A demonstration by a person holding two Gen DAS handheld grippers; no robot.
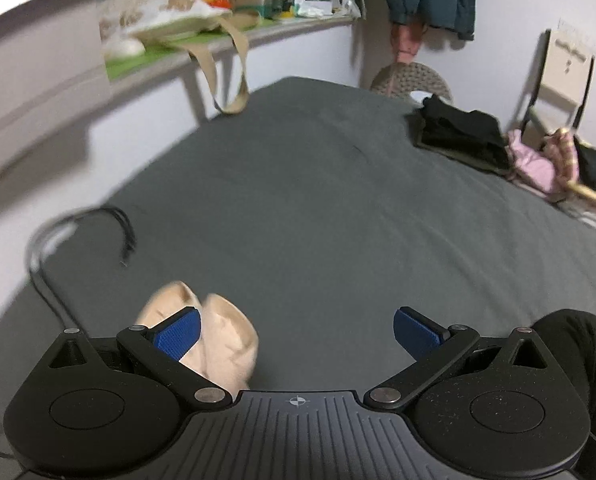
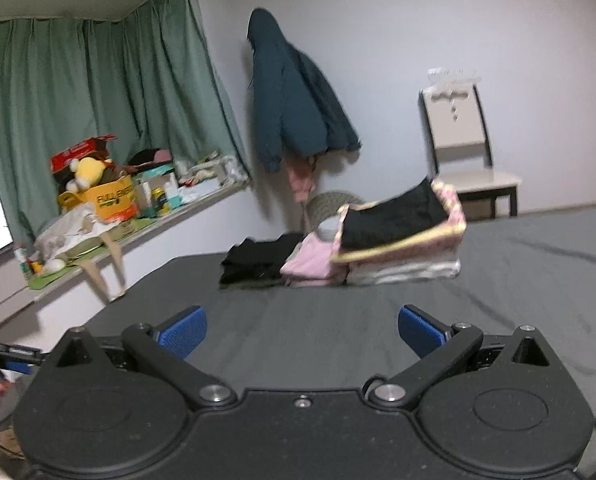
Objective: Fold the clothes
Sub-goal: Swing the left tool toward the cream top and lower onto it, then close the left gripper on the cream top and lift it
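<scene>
Both the left gripper (image 1: 296, 330) and right gripper (image 2: 301, 330) gape empty; folded clothes (image 2: 381, 240), blurred, stretch seemingly sideways across the bed (image 2: 337, 320).

A lived-in bedroom in a home is shown. A bed (image 2: 517, 264) covered by a grey sheet fills the near ground, with folded clothes (image 2: 377, 240) stacked at its far side. Green curtains (image 2: 98, 100) are hung at the left above a cluttered sill (image 2: 146, 216); a dark jacket (image 2: 294, 104) is hung in the far corner, and a chair (image 2: 463, 140) is set against the far wall.
</scene>
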